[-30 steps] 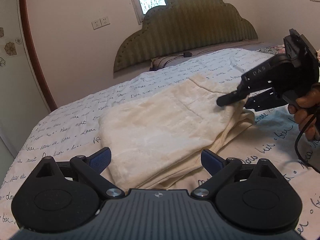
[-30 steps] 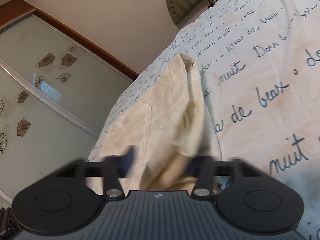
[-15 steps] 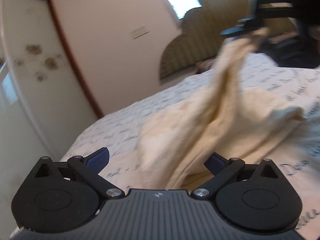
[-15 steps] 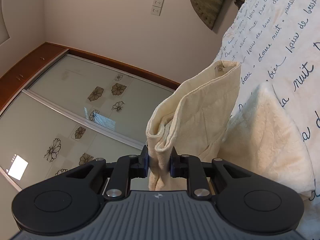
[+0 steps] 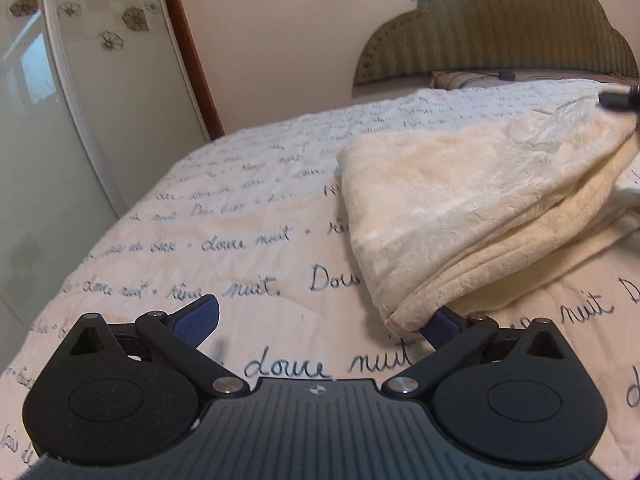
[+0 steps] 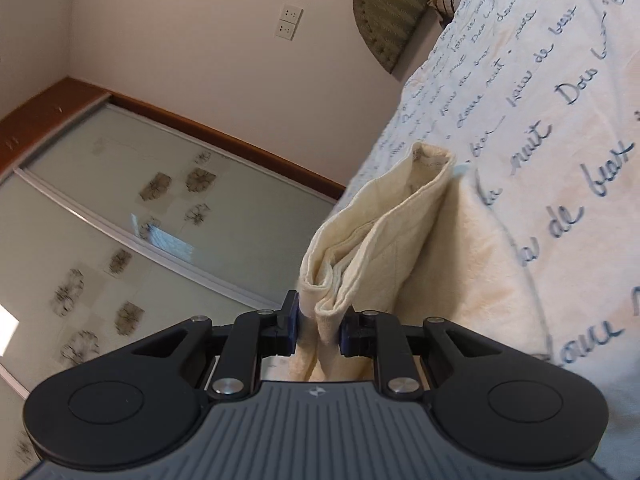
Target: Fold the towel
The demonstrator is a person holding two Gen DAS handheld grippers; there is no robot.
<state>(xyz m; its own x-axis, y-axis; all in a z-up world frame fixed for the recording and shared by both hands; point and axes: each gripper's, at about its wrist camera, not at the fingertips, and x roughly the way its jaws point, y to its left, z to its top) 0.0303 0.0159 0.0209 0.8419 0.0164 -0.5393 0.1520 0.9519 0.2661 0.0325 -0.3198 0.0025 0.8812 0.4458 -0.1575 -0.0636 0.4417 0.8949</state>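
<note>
right gripper [image 6: 318, 326] clamped on bunched edge of cream plush towel [image 5: 460, 208] | edge lower than half a second ago, fold descending | left gripper [image 5: 320, 322] wide open, empty, towel corner at 2 o'clock | towel on script-printed bedspread [image 5: 248, 216]

Black grippers [image 5: 320, 322], blue pads [image 5: 198, 316], silver screws.

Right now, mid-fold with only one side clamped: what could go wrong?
1. The right gripper pinches a thick bunch of towel layers near their edge; an inner layer could slip out.
2. The left gripper is open, one finger under the towel's near corner; closing there may catch only the bottom layer or the bedspread.
</note>
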